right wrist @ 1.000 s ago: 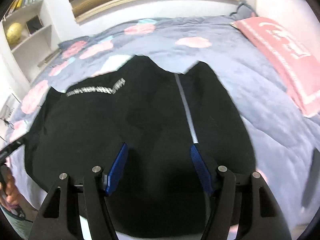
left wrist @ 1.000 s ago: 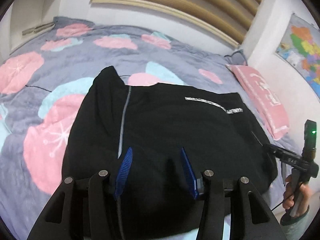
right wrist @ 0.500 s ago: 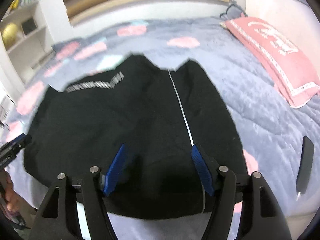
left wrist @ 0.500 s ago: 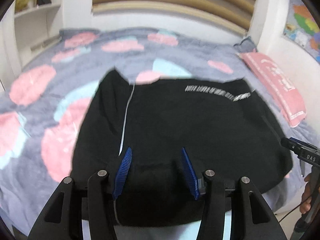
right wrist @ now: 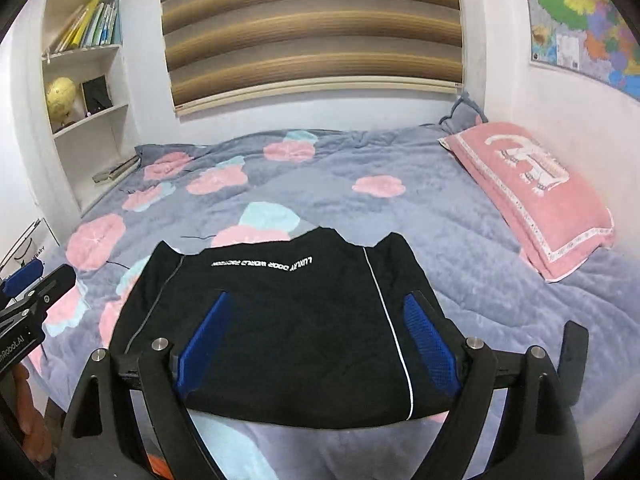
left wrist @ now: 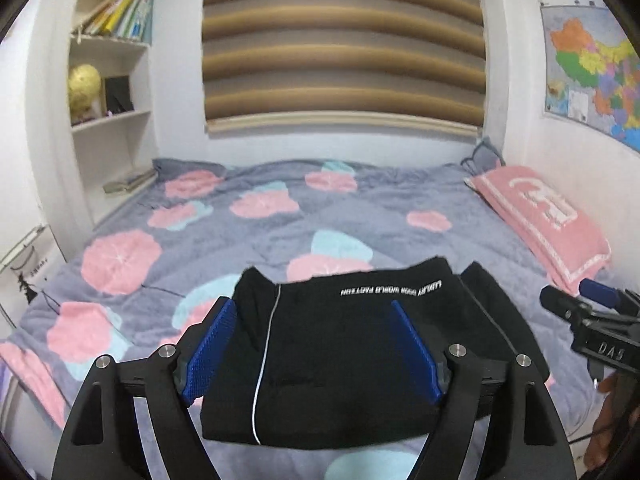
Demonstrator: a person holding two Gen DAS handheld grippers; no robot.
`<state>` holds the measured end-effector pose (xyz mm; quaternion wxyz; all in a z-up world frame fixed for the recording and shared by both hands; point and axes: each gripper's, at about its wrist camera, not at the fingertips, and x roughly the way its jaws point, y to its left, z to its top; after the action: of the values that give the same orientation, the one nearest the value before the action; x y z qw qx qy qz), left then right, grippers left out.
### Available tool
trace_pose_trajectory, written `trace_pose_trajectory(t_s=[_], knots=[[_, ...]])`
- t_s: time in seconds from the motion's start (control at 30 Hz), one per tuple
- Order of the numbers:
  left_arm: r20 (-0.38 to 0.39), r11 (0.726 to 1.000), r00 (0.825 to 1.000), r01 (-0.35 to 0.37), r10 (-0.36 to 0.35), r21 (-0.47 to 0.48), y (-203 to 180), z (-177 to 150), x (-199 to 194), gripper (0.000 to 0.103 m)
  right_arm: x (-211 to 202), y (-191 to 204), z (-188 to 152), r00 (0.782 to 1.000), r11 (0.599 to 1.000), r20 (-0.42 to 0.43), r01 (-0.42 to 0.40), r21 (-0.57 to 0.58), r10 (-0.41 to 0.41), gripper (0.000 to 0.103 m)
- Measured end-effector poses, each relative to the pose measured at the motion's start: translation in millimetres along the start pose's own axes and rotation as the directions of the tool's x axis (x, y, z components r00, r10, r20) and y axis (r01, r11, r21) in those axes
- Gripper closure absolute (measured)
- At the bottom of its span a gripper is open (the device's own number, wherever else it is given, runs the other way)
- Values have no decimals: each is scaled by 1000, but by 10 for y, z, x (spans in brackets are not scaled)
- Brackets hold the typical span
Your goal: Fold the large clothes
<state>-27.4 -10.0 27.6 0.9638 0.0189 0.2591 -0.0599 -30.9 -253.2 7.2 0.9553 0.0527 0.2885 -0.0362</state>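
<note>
A black garment [left wrist: 344, 356] with white piping and white lettering lies folded flat near the front edge of the bed; it also shows in the right wrist view [right wrist: 288, 320]. My left gripper [left wrist: 312, 320] is open and empty, held above and back from the garment. My right gripper [right wrist: 316, 312] is open and empty too, also above and clear of it. The right gripper's tip shows at the right edge of the left wrist view [left wrist: 592, 320], and the left gripper at the left edge of the right wrist view [right wrist: 28, 304].
The bed has a grey quilt [left wrist: 360, 216] with pink and blue flowers. A pink pillow [left wrist: 548, 216] lies at the right by the wall. White shelves [left wrist: 108, 120] stand at the left. A dark flat object [right wrist: 574, 364] lies on the quilt right of the garment.
Both grippers have pulled back and risen away from the garment, so the whole bed and back wall now show. The garment lies still.
</note>
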Motion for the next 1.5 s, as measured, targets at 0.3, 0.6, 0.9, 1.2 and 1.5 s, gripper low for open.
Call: trace_pose_trajectory(t_s=[0.3,0.6,0.9,1.2,1.5], knots=[[37,1000,999,27,-27,1,-133,49,-283,23,-166,103,15,999,1000,29,21,-22,-20,6],[13,1000,1000,12,-12,13,-163,-15,-146,23,91,98,-100,999,1000,-33,19,-20,-20,6],[-38,1000,999,22,-22,-3,-181,-82,30,23,233,63,-164,997,1000,-68,23,-21,-24,6],[-71,1000,997,16,-16,-3,-177,-131,152,23,334,41,-209,995,999,-96,24,-23,-26,6],[-93,1000,996,15,-16,-9,-160,-158,221,23,408,43,-233,993,999,-117,25,-29,-28,6]])
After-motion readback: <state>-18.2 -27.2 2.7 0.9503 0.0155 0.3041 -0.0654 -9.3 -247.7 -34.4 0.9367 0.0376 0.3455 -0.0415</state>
